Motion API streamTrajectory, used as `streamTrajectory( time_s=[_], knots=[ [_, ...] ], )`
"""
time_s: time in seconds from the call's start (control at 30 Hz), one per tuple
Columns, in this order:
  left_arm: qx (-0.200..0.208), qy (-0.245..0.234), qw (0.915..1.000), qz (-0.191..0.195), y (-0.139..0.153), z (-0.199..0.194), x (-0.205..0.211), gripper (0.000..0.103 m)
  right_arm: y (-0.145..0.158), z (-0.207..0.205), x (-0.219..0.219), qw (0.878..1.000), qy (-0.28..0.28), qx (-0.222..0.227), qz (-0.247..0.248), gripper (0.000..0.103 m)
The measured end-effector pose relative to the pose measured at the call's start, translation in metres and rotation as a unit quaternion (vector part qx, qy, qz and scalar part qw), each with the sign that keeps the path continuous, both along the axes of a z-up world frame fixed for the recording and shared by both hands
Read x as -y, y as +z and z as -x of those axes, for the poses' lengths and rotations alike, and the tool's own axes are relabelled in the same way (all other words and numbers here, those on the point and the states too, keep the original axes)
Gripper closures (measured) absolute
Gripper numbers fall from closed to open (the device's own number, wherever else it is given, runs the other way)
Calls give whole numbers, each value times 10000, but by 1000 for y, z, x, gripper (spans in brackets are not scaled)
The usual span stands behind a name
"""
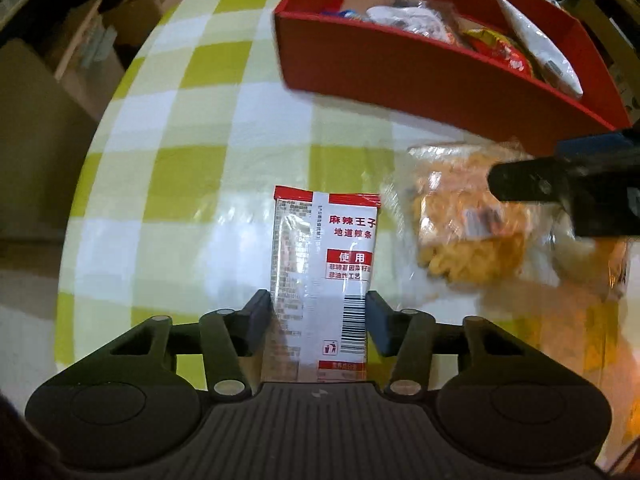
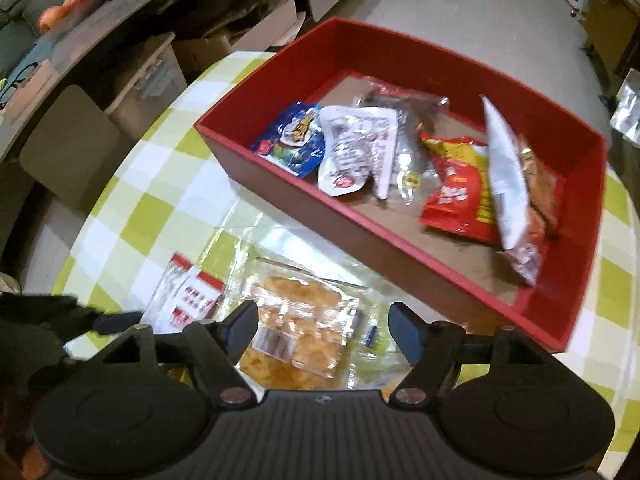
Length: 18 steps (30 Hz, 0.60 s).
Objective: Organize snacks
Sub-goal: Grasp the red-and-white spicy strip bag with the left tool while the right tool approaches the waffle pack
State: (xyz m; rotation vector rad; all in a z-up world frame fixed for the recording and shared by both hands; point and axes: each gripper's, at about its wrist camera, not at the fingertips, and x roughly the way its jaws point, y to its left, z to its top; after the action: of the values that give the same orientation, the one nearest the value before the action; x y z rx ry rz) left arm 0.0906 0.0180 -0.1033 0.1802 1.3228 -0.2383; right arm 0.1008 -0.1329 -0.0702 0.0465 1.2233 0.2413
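Note:
A red-and-white snack packet point(image 1: 324, 264) lies between the fingers of my left gripper point(image 1: 319, 308), which is shut on its near end; it also shows in the right wrist view point(image 2: 192, 300). A clear bag of orange-yellow snacks point(image 1: 472, 224) lies on the table to its right. My right gripper point(image 2: 323, 322) is open, its fingers on either side of that bag point(image 2: 296, 332), just above it. The red box point(image 2: 400, 248) stands behind and holds several snack packets, among them a blue one point(image 2: 292, 140) and a red-yellow one point(image 2: 460, 188).
The table has a green-and-white checked cloth point(image 1: 192, 168) under clear plastic. Its left edge drops to the floor, with a chair point(image 2: 68, 148) and cardboard boxes point(image 1: 92, 52) beyond. The red box point(image 1: 420, 76) fills the far right of the table.

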Motion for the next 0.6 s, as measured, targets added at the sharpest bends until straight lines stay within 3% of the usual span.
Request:
streamTrajectory(
  time_s=[0.27,0.6],
  knots=[
    [-157,285,9990,310,10,16,-37,48,-18,-2,-29,9997,199,-151,72,12],
    [-193,303,9991,230,9,18,-40,47,-31,-4,-49,9992,260,-290,52,0]
  ],
)
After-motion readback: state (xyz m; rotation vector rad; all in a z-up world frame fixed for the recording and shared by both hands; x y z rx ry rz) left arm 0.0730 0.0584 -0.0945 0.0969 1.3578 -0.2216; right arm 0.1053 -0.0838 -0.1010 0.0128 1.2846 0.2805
